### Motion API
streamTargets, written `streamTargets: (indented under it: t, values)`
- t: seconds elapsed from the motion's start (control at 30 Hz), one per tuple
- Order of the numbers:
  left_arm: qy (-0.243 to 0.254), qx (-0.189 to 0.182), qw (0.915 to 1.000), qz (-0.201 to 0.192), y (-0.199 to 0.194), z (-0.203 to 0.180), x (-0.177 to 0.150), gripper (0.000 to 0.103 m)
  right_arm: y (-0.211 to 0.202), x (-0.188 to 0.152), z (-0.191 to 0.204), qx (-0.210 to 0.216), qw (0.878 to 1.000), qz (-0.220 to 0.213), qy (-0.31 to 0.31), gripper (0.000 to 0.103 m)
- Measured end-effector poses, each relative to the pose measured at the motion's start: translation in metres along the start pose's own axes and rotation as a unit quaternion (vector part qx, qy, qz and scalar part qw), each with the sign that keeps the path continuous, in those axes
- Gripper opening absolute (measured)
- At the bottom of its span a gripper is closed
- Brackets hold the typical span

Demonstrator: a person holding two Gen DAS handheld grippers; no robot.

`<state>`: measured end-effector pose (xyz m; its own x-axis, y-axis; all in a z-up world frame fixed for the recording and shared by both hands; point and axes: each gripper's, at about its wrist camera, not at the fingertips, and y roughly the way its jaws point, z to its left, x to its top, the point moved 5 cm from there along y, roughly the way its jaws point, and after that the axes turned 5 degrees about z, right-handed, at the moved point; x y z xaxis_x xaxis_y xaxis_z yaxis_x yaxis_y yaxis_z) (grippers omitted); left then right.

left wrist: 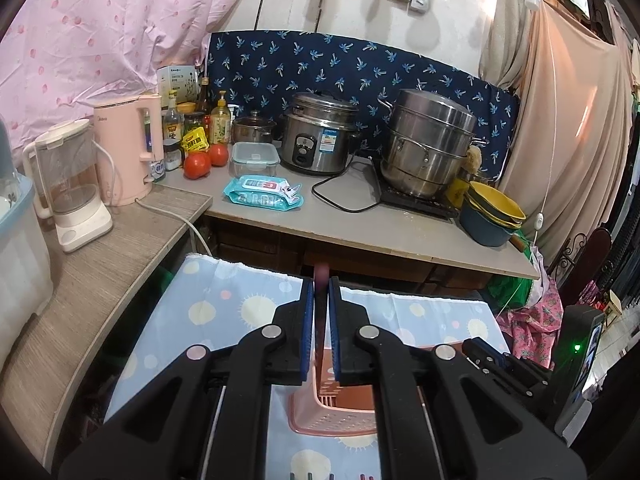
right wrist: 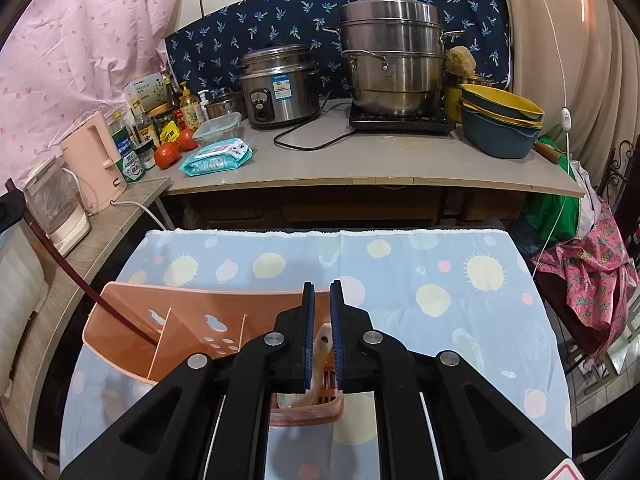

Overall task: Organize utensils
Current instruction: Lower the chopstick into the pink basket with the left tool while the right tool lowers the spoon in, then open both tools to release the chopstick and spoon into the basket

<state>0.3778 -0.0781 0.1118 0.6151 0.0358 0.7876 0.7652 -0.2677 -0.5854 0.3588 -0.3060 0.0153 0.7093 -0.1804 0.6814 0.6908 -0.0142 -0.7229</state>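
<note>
Pink caddy (right wrist: 188,320) sits on dotted cloth (right wrist: 440,264), near edge, under both your hands. Left gripper (left wrist: 320,320) clamped on dark chopstick (left wrist: 321,320) — right-wrist view alone shows its tip (right wrist: 120,316) down in left compartment. Right gripper (right wrist: 322,332) nearly closed around pale spoon (right wrist: 320,350) over right compartment; left view hides spoon. Risk: release with chopstick so slanted and it could lever out over wall.

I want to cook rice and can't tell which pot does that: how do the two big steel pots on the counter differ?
The rice cooker has a control panel and stickers on its front; the stacked steamer pot has neither. The rice cooker stands on the counter; the steamer pot sits on a black cooktop and is taller, in tiers. Both are lidded steel.
</note>
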Motion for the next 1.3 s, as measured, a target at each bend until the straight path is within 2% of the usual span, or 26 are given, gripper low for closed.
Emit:
streamTargets:
  t: [0.1,0.23,0.5,0.73,1.0,1.3]
  values:
    - [-0.005,-0.002,1.0000,-0.004,-0.003,-0.001,0.001,0.008,-0.002,0.000,0.000,-0.002,1.000,-0.002,0.001,0.011]
    - [-0.008,-0.001,0.9999,-0.012,-0.012,0.001,0.003,0.008,-0.009,0.001,-0.001,-0.003,1.000,-0.008,0.001,0.020]
    - [-0.014,0.005,0.9996,-0.024,-0.038,0.011,0.002,0.008,-0.032,0.002,-0.003,-0.006,1.000,-0.024,-0.002,0.020]
    - [-0.022,0.012,0.9994,-0.022,-0.057,0.024,-0.012,0.008,-0.051,-0.011,-0.006,-0.008,1.000,-0.026,-0.002,0.021]
    - [-0.036,0.019,0.9992,0.000,-0.064,0.039,-0.042,0.008,-0.065,-0.042,-0.005,-0.008,1.000,-0.016,-0.005,0.022]
    - [-0.052,0.042,0.9960,0.058,-0.058,0.062,-0.105,0.008,-0.078,-0.089,-0.001,-0.012,1.000,0.005,-0.012,0.022]
